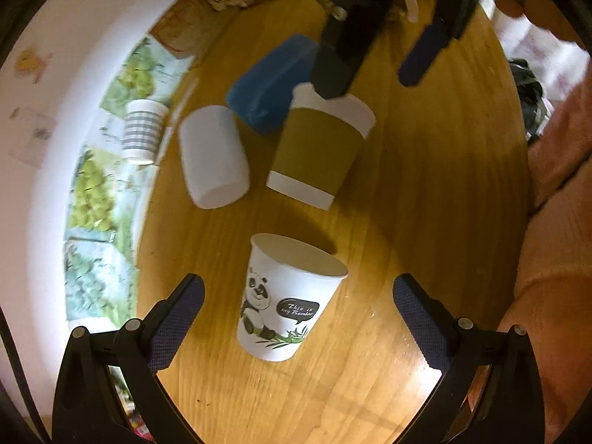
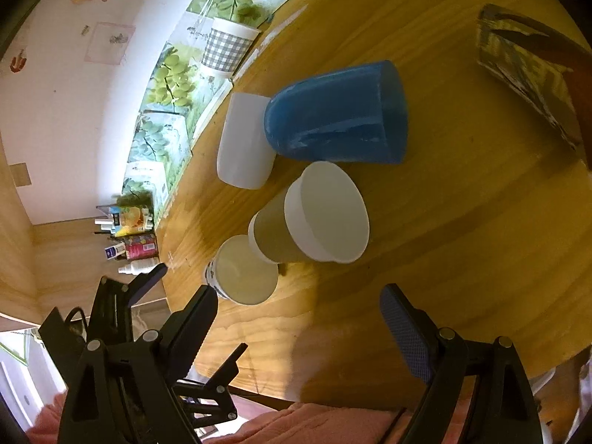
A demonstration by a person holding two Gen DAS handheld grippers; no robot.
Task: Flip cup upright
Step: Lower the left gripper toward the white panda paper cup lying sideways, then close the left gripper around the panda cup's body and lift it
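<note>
Tongs point(image 2: 299, 318) apart; brown-sleeved cup point(image 2: 310, 218) upright

Your table point(image 1: 425, 192) is honey-toned wood; on it you have a white cup with an olive-brown sleeve point(image 1: 318, 148), a plain white cup point(image 1: 212, 157) and a blue cup point(image 1: 273, 81). Nearest you, a white cup point(image 1: 285, 299) printed with a panda and green bamboo; far left, a grey-and-white checked cup point(image 2: 229, 46).

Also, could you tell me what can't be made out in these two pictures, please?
- Blue cup: left wrist view, blurred, its far end covered by the right gripper.
- Brown cup: right wrist view, its base overlaps the panda cup, so whether it touches the table is unclear.
- Bottles and cartons: right wrist view, labels too small to read.
</note>
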